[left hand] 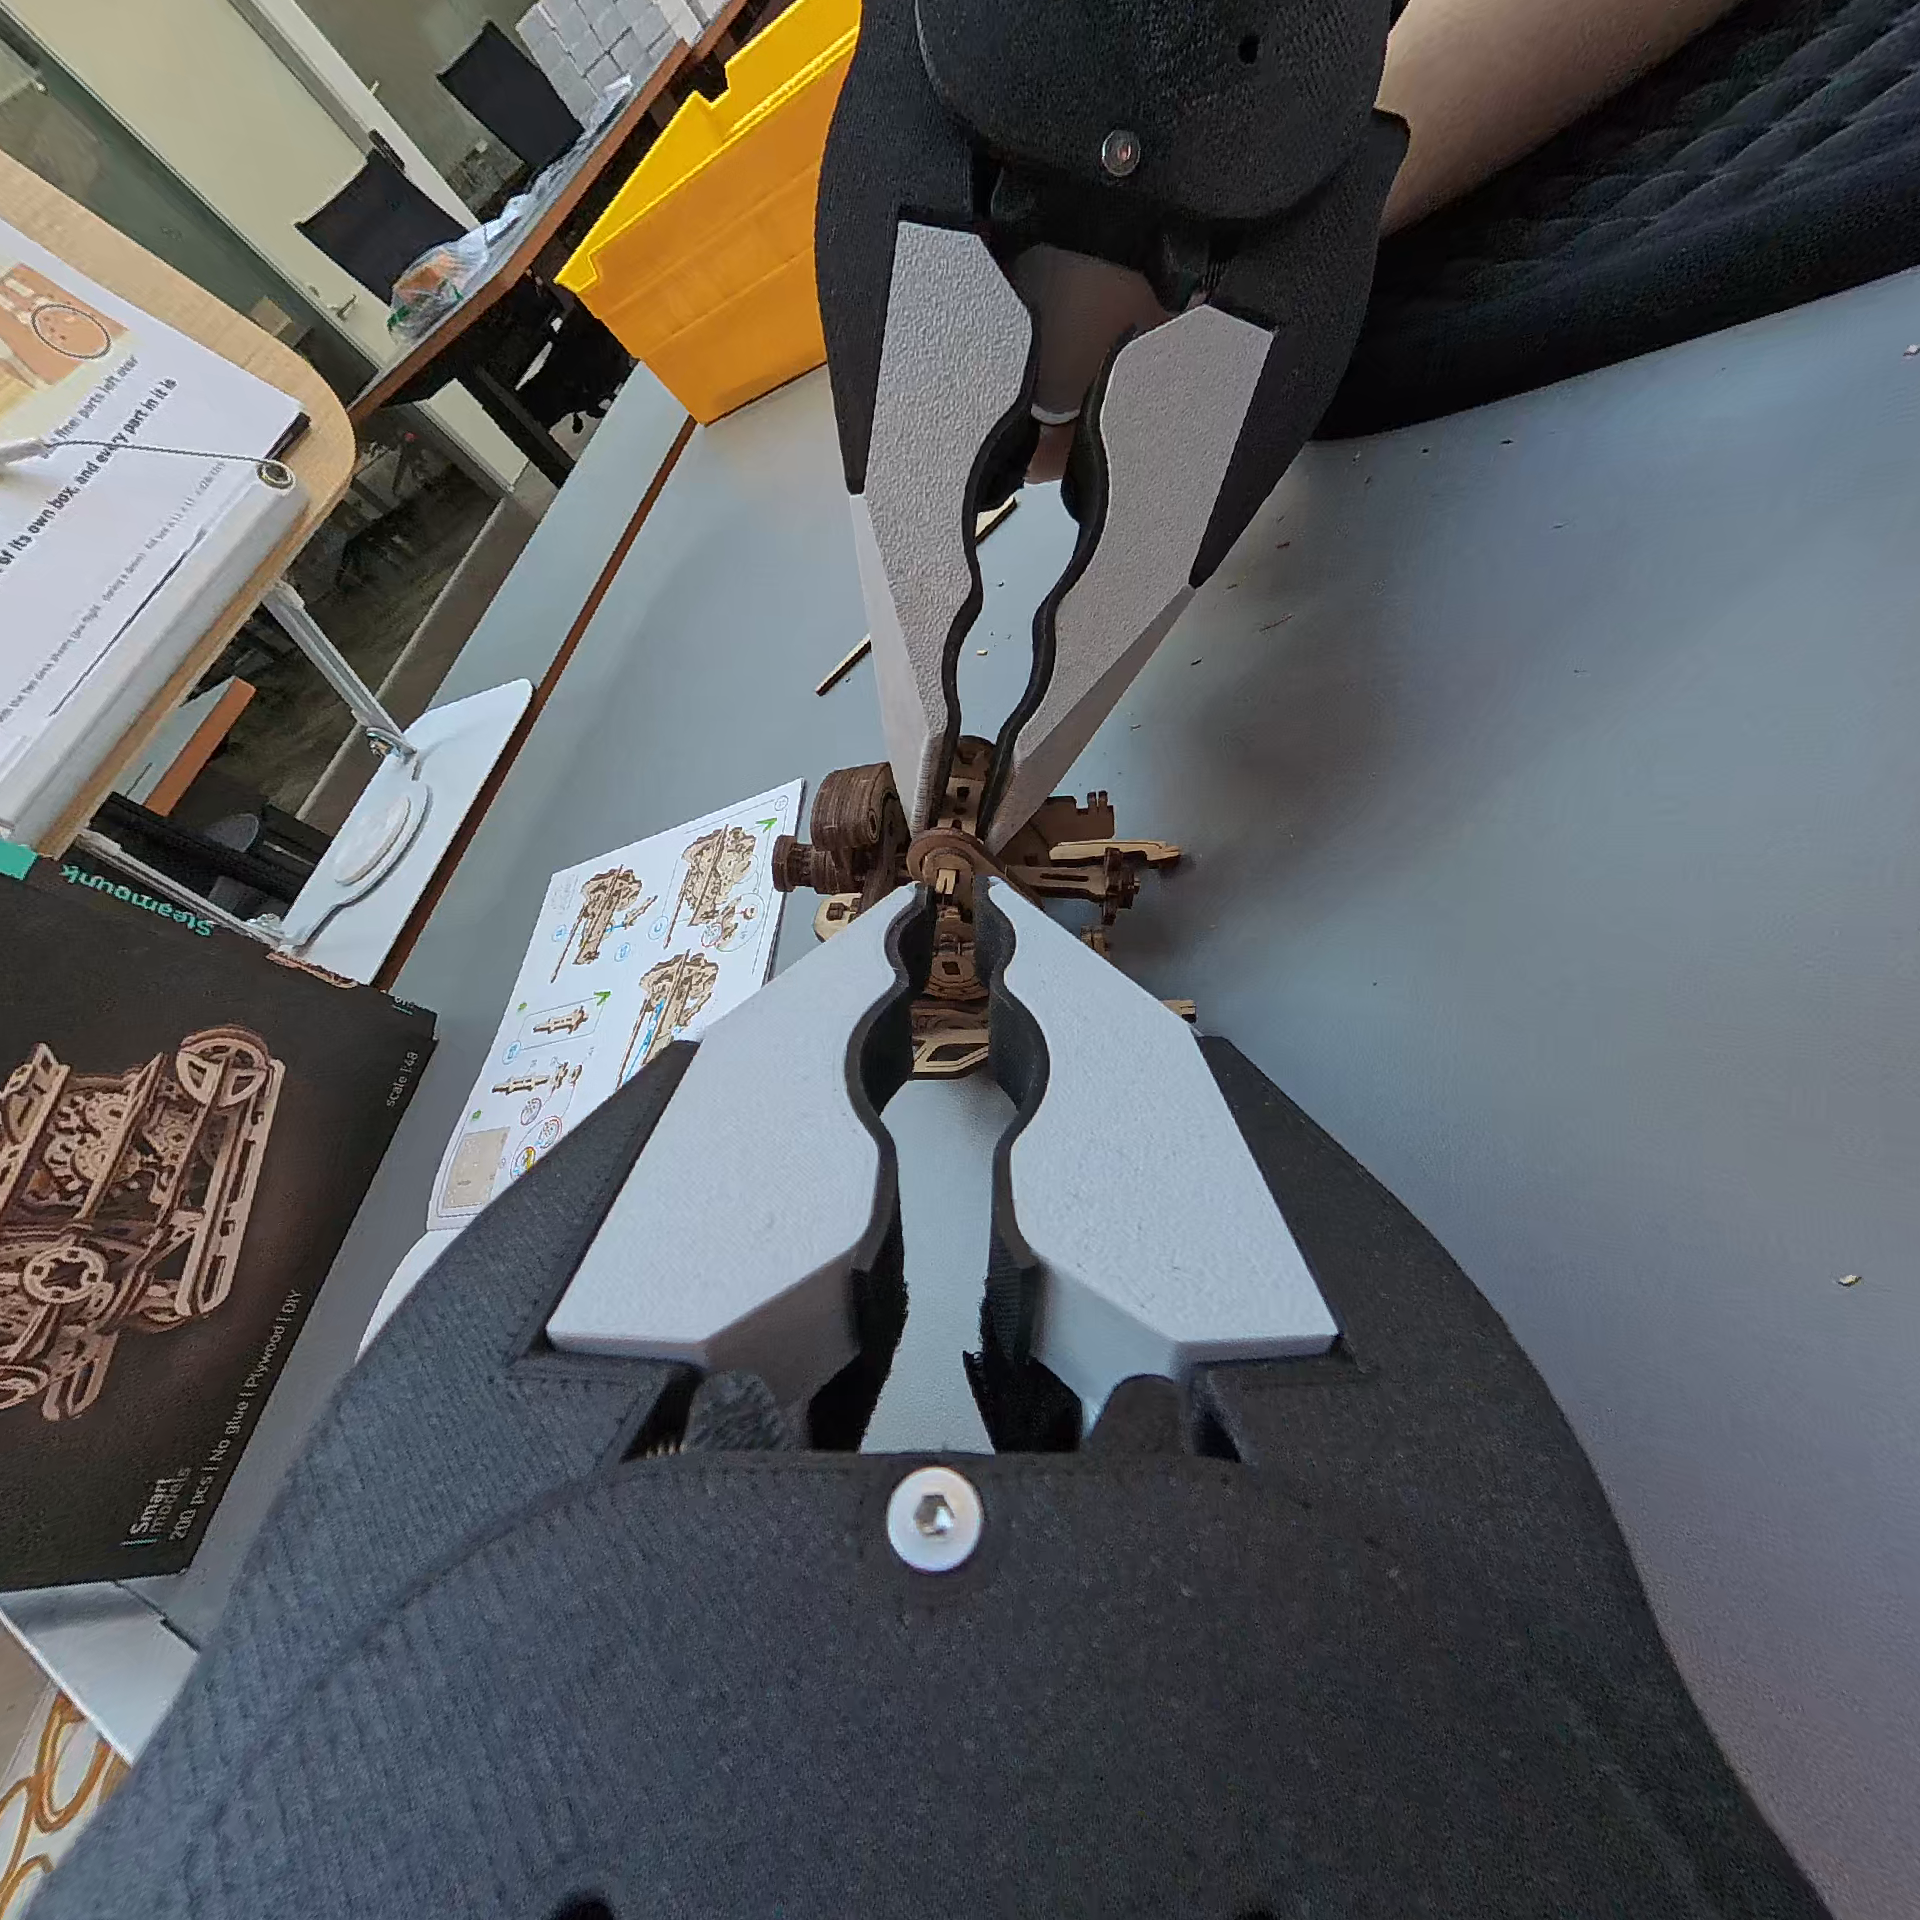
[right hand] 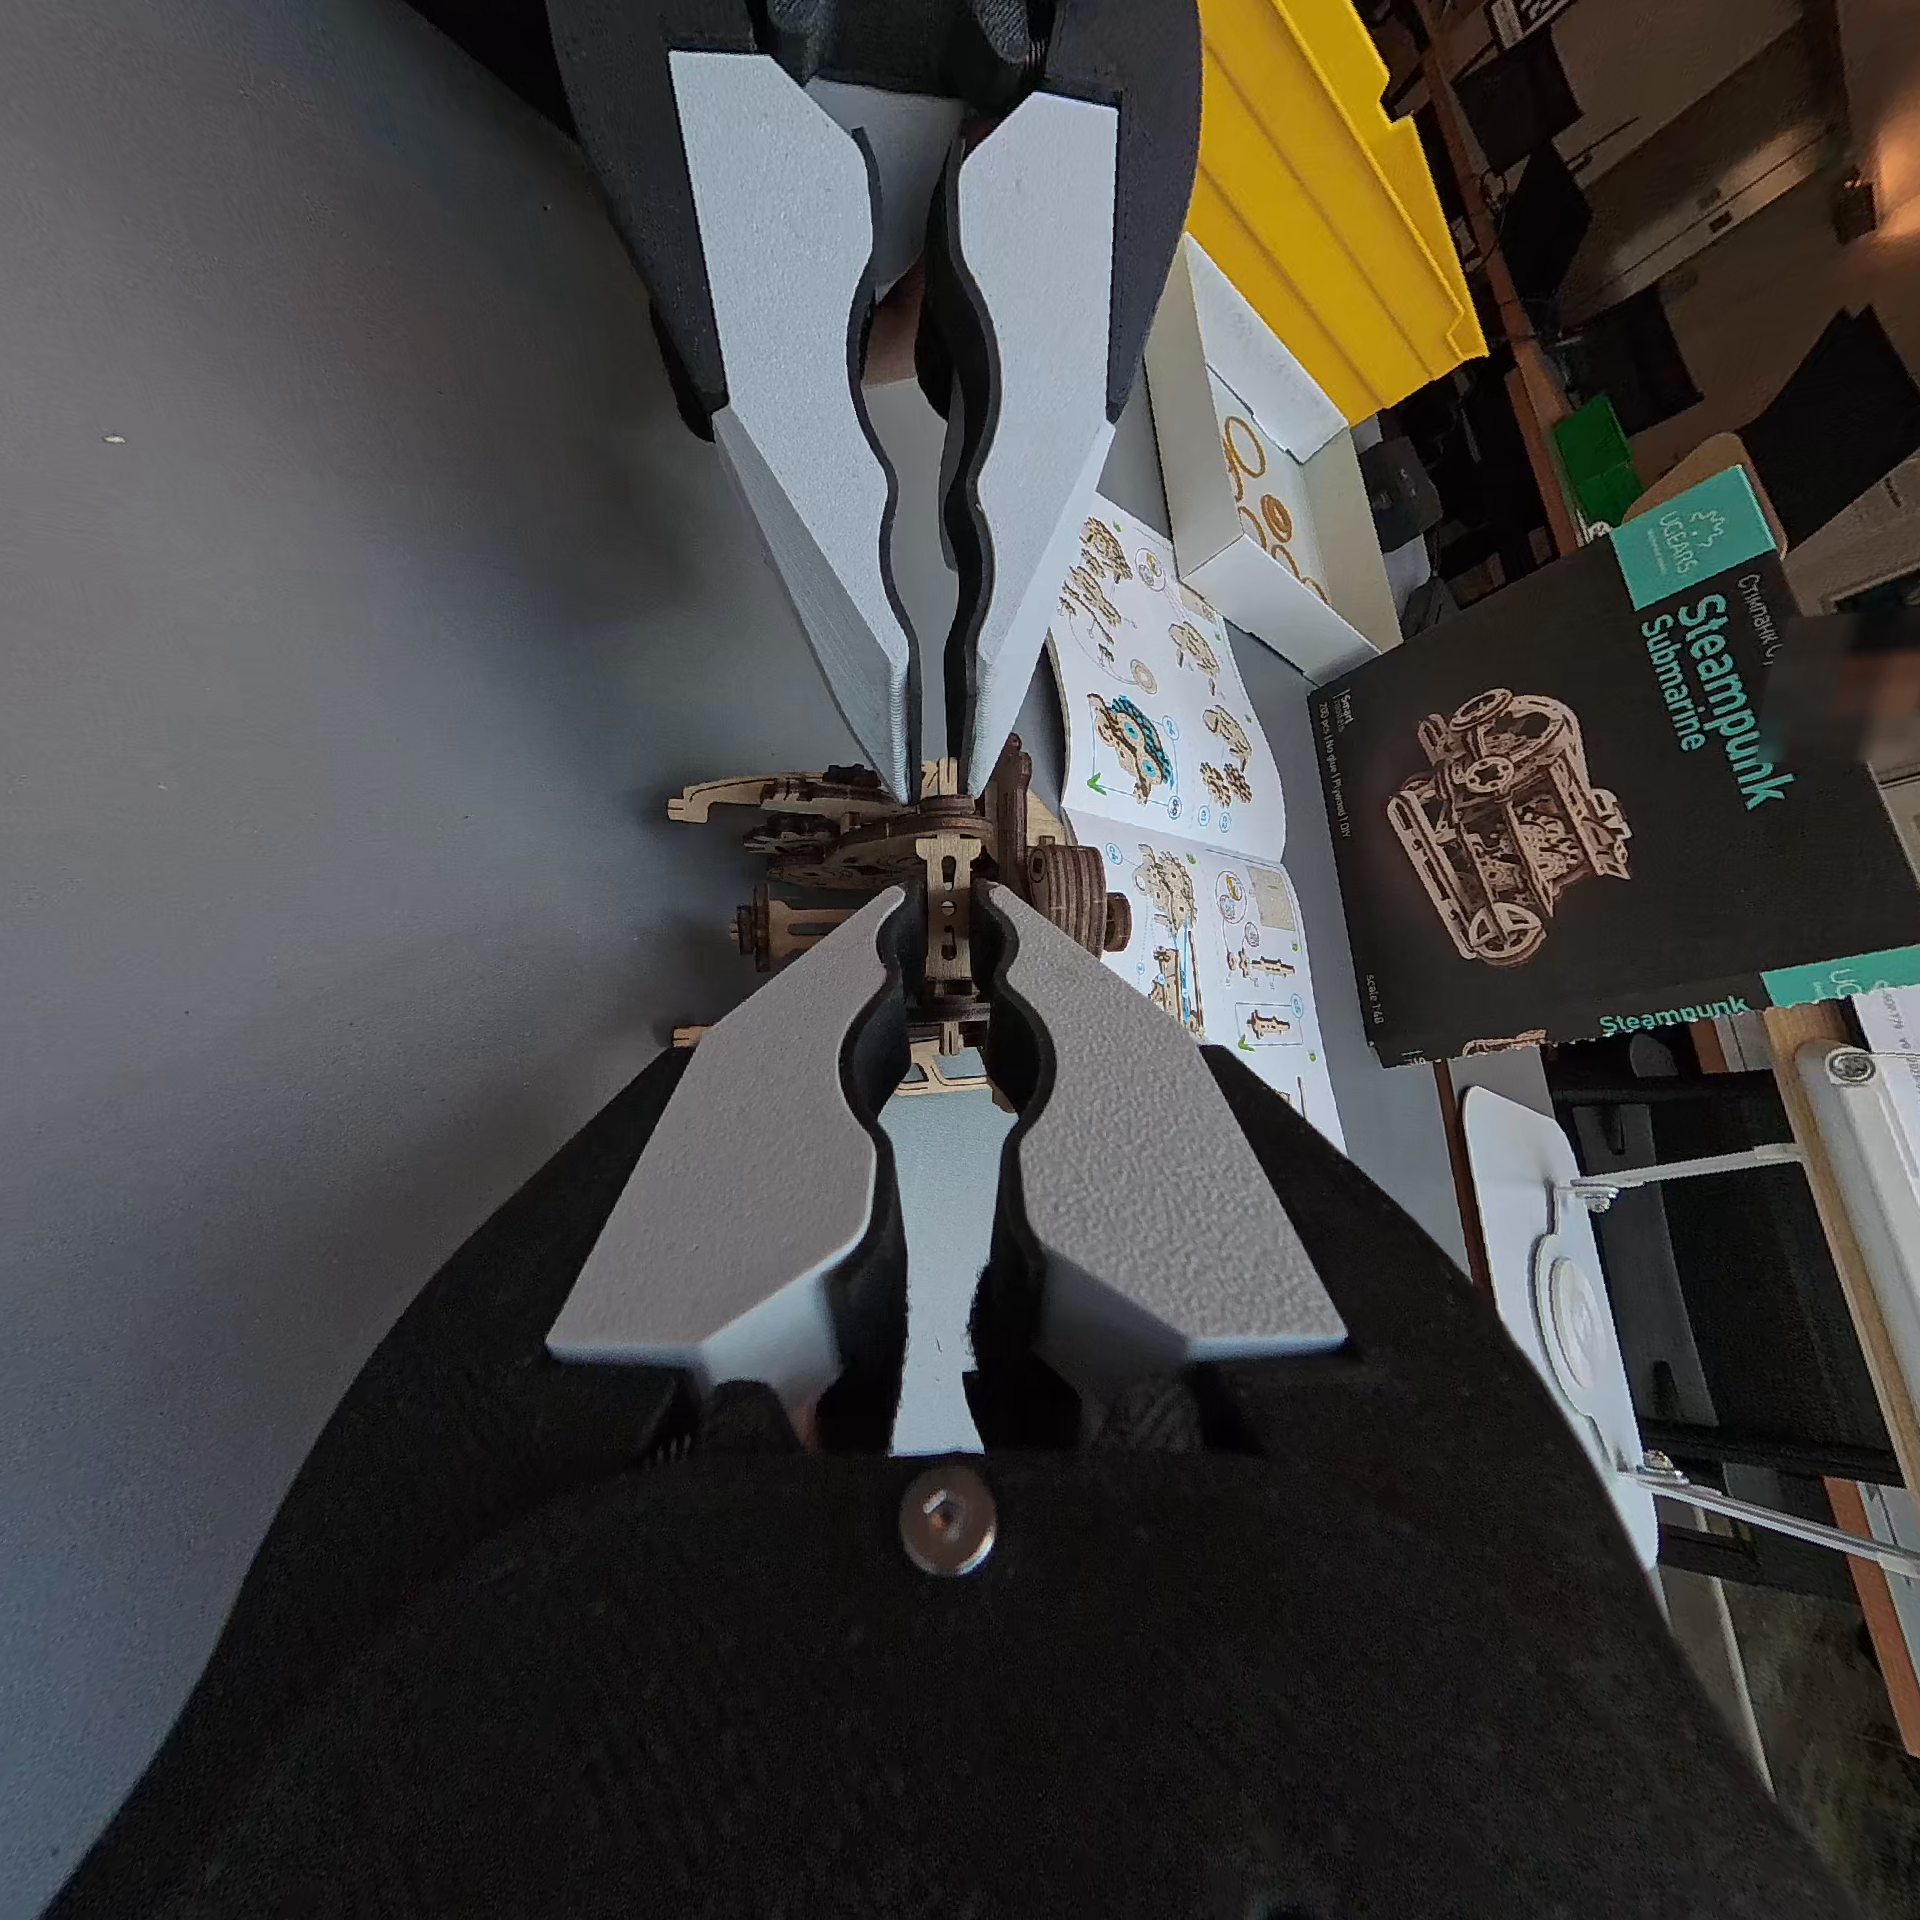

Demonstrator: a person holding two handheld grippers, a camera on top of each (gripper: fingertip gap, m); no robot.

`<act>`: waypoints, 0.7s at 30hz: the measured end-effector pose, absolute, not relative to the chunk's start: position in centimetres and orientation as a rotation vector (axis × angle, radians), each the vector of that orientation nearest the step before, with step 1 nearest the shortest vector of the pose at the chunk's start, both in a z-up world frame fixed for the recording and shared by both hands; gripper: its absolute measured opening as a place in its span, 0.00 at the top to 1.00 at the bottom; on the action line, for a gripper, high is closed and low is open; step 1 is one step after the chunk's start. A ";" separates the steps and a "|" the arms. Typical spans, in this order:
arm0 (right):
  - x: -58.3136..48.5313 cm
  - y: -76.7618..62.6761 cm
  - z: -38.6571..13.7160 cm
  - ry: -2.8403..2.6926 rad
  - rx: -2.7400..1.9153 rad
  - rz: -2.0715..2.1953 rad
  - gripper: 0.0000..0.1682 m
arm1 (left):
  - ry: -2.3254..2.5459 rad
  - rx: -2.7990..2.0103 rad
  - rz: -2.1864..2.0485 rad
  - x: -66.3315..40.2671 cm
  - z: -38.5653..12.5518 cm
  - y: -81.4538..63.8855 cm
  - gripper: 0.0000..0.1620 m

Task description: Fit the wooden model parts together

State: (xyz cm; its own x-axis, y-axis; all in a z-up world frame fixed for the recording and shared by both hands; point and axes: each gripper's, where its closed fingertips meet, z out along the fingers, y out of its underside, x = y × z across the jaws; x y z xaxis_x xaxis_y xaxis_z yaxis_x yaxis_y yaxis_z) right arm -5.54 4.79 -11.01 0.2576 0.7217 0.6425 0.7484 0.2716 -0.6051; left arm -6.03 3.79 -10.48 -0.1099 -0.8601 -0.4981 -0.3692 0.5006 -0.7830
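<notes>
Grey table [left hand: 1558, 935] — grippers [left hand: 948, 899] pinching wooden model [left hand: 862, 831]

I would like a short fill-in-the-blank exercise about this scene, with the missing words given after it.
1. Both claws, left claw and right claw, meet at the ____ model.
2. The storage bins beyond the table are ____.
3. The open instruction booklet lies between the model and the black ____.

Missing words: wooden; yellow; box

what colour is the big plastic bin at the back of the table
Yellow. The bin shows best in the left wrist view.
</notes>
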 end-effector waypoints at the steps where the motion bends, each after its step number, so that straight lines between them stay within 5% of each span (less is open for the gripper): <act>1: -5.5 4.8 -11.0 -1.464 -1.452 -0.030 0.96 | 1.699 -1.055 -0.591 -6.0 -10.5 3.8 0.97; 21: -5.6 4.8 -11.1 -1.473 -1.443 -0.034 0.97 | 1.688 -1.051 -0.611 -6.1 -10.4 3.8 0.98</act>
